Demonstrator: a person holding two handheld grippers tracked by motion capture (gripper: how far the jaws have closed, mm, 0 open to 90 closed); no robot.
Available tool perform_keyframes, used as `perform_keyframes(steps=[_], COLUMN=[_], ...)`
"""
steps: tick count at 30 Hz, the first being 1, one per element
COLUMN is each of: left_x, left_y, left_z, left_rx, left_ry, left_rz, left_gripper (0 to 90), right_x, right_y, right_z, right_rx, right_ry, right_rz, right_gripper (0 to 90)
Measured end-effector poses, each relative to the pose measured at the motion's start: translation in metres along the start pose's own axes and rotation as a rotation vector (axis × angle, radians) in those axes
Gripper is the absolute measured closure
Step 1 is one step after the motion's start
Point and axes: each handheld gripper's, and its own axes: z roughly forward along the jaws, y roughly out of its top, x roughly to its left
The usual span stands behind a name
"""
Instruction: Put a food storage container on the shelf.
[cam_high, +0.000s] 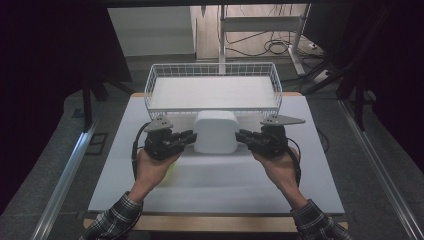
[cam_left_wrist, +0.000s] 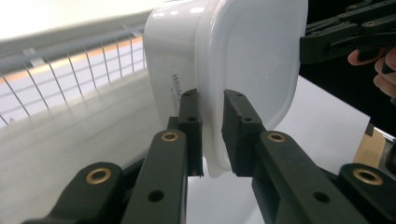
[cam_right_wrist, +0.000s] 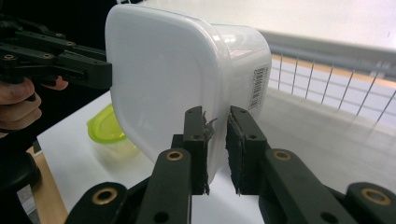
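I have the white rounded-square plastic container (cam_high: 215, 132) at the centre of the high view, carried between both tools just in front of the white wire basket (cam_high: 150, 85) on the white table top (cam_high: 310, 165). My left gripper (cam_high: 188, 137) is clenched on the container's rim at its left side; in the left gripper view the jaws pinch that thin lip (cam_left_wrist: 211, 140). My right gripper (cam_high: 242, 135) is clamped the same way on the opposite edge. I judge the two-sided hold keeps the tub level and stops it twisting. At lower left of the right gripper view, a small clear tub with a green lid (cam_right_wrist: 108, 128) sits on the table. The basket looks like the destination, though I can't be sure.
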Motion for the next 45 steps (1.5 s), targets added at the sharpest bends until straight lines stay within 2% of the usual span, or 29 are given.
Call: perform_keyframes(steps=[9,15,25,34,45], left_x=[0.004,0.007,0.017,0.029,0.042], left_y=[0.023,0.041,0.066,0.079,0.086], left_z=[-0.01,-0.017,-0.015,-0.007,0.002], left_rx=[-0.044,-0.078,-0.104,-0.114,-0.104], left_ry=[0.002,0.004,0.018,0.028,0.02], left_rz=[-0.003,-0.003,-0.011,-0.041,-0.072], left_gripper=[78.7,78.7,78.8,78.8,78.7], right_x=[0.0,0.001,-0.006,-0.018,-0.032], right_y=[0.026,0.051,0.081,0.095,0.104], right_z=[-0.003,-0.007,-0.005,0.007,0.022], right_rx=[-0.038,-0.07,-0.095,-0.102,-0.092], right_ry=[0.004,0.004,-0.01,-0.023,-0.023], right_rz=[-0.008,-0.037,-0.049,-0.026,0.021], right_gripper=[78.1,78.1,77.8,77.1,76.3])
